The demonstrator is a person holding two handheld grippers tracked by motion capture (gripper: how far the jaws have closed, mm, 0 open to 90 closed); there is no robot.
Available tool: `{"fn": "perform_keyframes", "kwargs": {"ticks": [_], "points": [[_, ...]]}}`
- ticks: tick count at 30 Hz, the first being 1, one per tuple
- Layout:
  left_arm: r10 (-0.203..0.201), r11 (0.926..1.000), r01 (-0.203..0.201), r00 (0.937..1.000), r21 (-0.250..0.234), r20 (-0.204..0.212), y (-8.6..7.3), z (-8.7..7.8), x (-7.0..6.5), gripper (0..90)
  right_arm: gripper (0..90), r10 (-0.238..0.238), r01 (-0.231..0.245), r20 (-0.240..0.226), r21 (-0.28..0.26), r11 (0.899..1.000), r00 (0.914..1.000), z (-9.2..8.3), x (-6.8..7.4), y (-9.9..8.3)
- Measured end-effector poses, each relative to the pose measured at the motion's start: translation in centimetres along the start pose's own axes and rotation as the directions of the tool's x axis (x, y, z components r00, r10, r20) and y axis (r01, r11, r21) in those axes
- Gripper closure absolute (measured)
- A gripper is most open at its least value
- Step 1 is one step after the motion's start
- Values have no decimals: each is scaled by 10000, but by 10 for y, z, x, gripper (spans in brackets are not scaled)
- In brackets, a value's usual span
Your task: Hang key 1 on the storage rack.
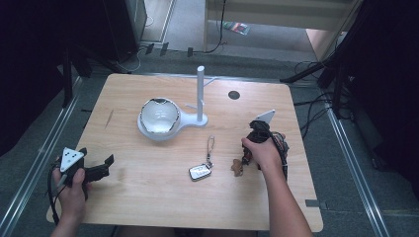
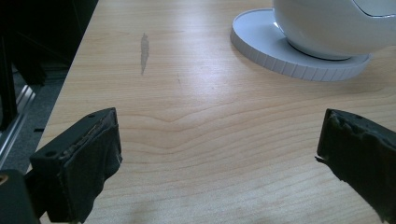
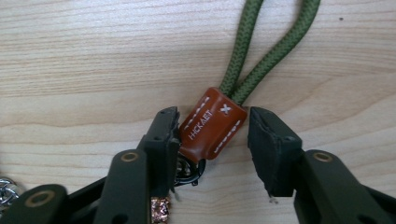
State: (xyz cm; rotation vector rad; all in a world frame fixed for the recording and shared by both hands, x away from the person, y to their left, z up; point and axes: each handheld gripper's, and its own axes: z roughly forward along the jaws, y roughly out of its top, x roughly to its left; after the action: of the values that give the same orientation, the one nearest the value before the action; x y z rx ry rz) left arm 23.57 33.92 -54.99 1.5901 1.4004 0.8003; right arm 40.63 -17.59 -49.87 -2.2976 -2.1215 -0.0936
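Squarely between the right gripper's (image 3: 215, 140) half-open jaws sits the brown leather tag (image 3: 212, 127) — unclamped, its green cord (image 3: 261, 42) running straight ahead.

L hand (image 1: 73, 183) gripped the L tongs (image 1: 101, 169) low at the near-left edge, jaws wide apart, pointing right. R forearm reached fwd; R hand (image 1: 265, 152) held the R tongs (image 3: 214, 135) tipped down, jaws part-open, left pad touching, right pad clear.

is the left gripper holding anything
No, the left gripper stands open over bare table, with nothing between its jaws.
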Motion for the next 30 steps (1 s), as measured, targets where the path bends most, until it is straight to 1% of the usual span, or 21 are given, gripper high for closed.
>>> {"fn": "perform_keyframes", "kwargs": {"ticks": [1, 3, 6, 10, 14, 15, 16, 17, 18, 19, 20, 23, 24, 25, 30], "points": [[3, 10000, -3, 10000, 20, 9, 0, 0, 0, 2, 504, 57, -56, -103, 90, 9999, 9999, 1, -1, 1], [-5, 10000, 5, 10000, 17, 5, 0, 0, 0, 1, 502, 146, -145, -60, 99, 9998, 9999, 0, -1, 1], [-11, 10000, 11, 10000, 30, 22, 0, 0, 0, 2, 508, 182, -176, -244, 258, 9995, 9995, 1, -2, 2], [24, 10000, -25, 10000, 44, 24, 0, 0, 0, 2, 536, 202, -198, -133, 324, 9993, 9997, 2, 0, 2], [-3, 10000, 3, 10000, 29, 23, 0, 0, 0, 2, 551, 201, -194, -149, 402, 9990, 9997, 4, 2, 3], [1, 10000, -1, 10000, 35, 21, 0, 0, 0, 2, 569, 210, -202, -204, 373, 9991, 9996, 4, 2, 3], [1, 10000, -1, 10000, 35, 21, 0, 0, 0, 2, 569, 210, -202, -204, 373, 9991, 9996, 4, 2, 3], [21, 10000, -21, 10000, 51, 22, 0, 0, 0, 2, 608, 313, -292, -461, 473, 9985, 9984, 5, 2, 3], [21, 10000, -21, 10000, 51, 22, 0, 0, 0, 2, 608, 313, -292, -461, 473, 9985, 9984, 5, 2, 3], [26, 10000, -26, 10000, 51, 24, 0, 0, 0, 2, 656, 206, -191, -333, 465, 9987, 9992, 5, 2, 3], [30, 10000, -30, 10000, 55, 21, 0, 0, 0, 2, 666, 164, -154, -245, 404, 9991, 9996, 5, 2, 3], [41, 10000, -41, 10000, 33, 8, 0, 0, 0, 1, 677, 81, -76, -117, 458, 9989, 9999, 4, 3, 2], [53, 10000, -53, 10000, 33, -1, 0, 0, 0, 1, 683, -7, 10, -77, 403, 9992, 10000, 5, 3, 2], [55, 10000, -55, 10000, 34, -15, 0, 1, 0, 2, 693, -212, 210, 65, 325, 9993, 9998, 5, 5, 2], [73, 10000, -72, 10000, 53, -25, 0, 1, -1, 1, 709, -438, 432, 198, 289, 9986, 9988, 5, 7, 1]]}}
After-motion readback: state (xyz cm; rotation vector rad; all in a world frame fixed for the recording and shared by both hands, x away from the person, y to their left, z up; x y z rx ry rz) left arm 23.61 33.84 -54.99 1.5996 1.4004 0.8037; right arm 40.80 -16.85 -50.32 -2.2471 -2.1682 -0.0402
